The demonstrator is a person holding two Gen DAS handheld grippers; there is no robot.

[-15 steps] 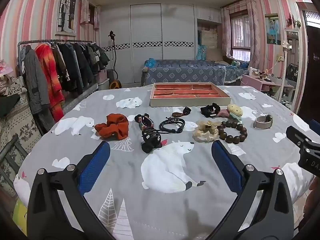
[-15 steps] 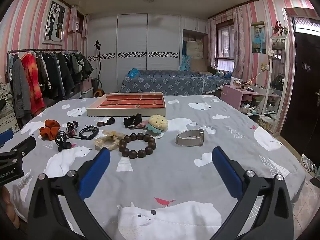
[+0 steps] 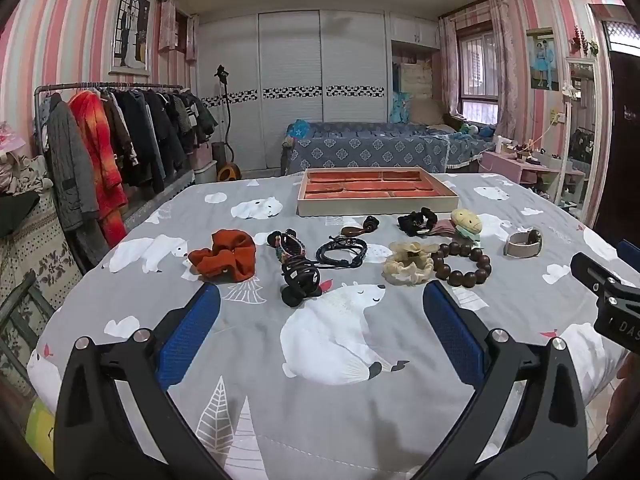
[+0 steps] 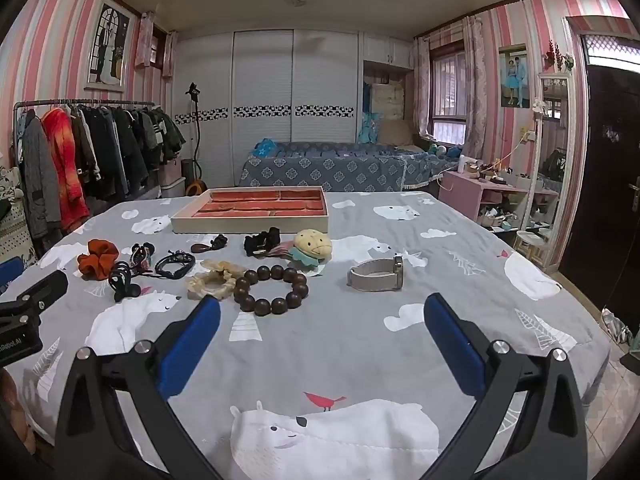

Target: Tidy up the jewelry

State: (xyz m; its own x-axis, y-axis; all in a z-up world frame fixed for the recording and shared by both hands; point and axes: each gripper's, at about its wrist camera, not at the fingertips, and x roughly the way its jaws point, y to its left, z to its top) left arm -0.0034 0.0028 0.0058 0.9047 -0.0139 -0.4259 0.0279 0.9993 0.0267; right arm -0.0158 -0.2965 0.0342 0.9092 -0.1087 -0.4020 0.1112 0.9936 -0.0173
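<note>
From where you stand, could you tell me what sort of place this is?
Most likely a home bedroom: a bed with a patterned blue cover by the window, a clothes rack of hanging coats, and white sliding wardrobe doors along the back wall.

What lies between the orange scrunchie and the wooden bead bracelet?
In the left wrist view, between the orange scrunchie and wooden bead bracelet lie a black hair claw, black cord bracelets and a cream scrunchie.

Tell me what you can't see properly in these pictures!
- Tray compartments: both views look in at a low angle, so the near wall hides part of the floor.
- Watch face: turned edge-on in both views.
- Dark cords: too tangled and small to count.
- Right tool handle: cut off by the bottom edge.
</note>
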